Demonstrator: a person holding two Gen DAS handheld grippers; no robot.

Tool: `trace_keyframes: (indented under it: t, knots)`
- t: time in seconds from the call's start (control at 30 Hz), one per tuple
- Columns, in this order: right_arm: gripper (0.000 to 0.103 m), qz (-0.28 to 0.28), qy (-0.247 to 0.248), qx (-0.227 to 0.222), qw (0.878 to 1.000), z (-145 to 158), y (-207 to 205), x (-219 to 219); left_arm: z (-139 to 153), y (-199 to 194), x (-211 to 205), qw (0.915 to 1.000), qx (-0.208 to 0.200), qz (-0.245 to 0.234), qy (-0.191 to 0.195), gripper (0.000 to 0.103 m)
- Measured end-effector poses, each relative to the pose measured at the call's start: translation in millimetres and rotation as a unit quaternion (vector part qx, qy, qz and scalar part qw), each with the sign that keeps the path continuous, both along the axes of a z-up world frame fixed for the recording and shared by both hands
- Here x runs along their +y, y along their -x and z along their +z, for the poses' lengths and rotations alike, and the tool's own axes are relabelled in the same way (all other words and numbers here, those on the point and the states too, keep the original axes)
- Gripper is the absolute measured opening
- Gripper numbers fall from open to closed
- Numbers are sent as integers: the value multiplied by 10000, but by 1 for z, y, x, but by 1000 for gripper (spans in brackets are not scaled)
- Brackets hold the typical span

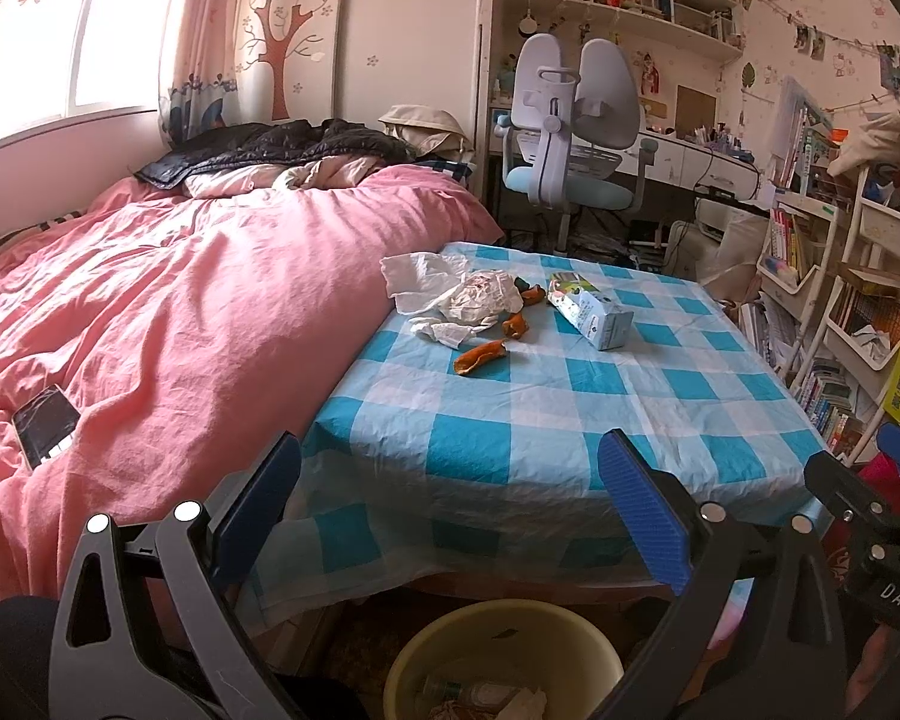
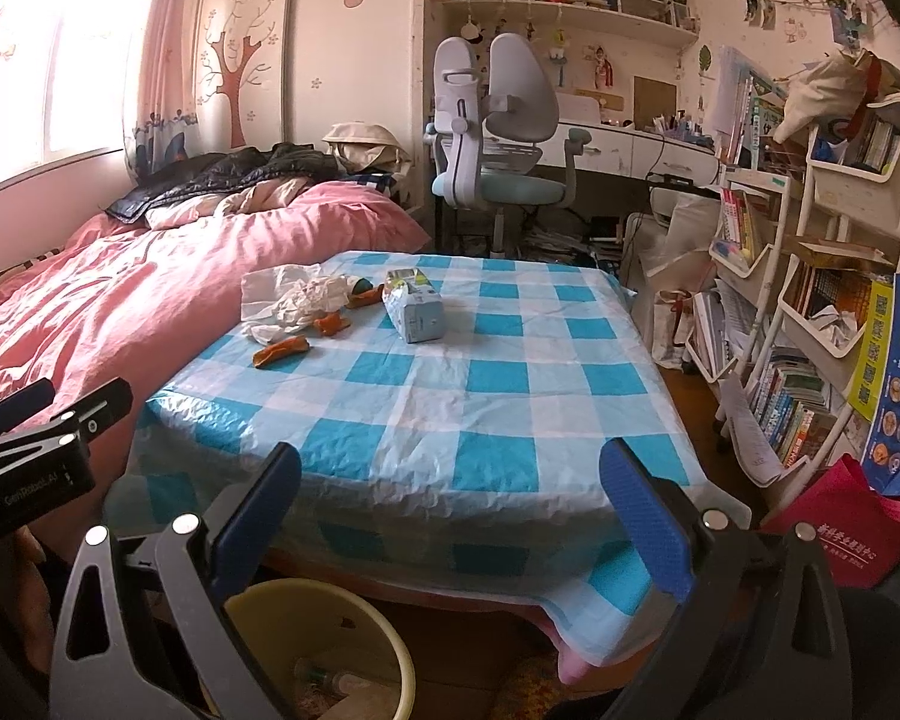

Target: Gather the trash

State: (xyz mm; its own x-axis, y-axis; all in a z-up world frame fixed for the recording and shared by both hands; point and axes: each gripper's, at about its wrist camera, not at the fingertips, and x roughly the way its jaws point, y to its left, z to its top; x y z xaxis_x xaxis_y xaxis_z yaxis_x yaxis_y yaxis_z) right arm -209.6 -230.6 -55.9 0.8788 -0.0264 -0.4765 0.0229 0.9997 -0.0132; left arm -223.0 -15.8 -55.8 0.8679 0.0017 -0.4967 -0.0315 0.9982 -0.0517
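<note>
Trash lies at the far left of a table with a blue checked cloth [image 1: 570, 420] [image 2: 480, 408]: crumpled white tissues [image 1: 450, 294] [image 2: 288, 300], several orange peel pieces [image 1: 480, 357] [image 2: 282, 352], and a squashed drink carton [image 1: 591, 312] [image 2: 414, 306]. A yellow bin [image 1: 504, 654] [image 2: 324, 648] with some rubbish inside stands on the floor under the near edge. My left gripper [image 1: 450, 504] and right gripper [image 2: 450, 516] are both open and empty, held near the table's front edge above the bin, well short of the trash.
A bed with a pink duvet [image 1: 180, 312] adjoins the table's left side, a phone [image 1: 45, 426] lying on it. A desk chair [image 1: 570, 132] stands behind the table. Bookshelves [image 2: 810, 300] and a red bag [image 2: 840, 534] crowd the right side.
</note>
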Motion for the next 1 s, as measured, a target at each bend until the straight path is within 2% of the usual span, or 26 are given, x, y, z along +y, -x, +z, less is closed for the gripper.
trace_keyframes:
  t: [0.4,0.73,0.83,1.0]
  knots:
    - [96,54,-80,-20,10000,2,-4,3,6,-10,-10,9999,13,-119,11,96]
    - [96,188,-96,-51,9998,16,-44,0,12,-50,-4,9998,103,-106,114,96]
    - [96,236,-75,-12,9997,18,-59,-1,14,-72,2,9997,236,-77,71,96]
    - [96,341,-124,220,9991,14,-86,-1,9,-110,19,9966,708,-133,394,96]
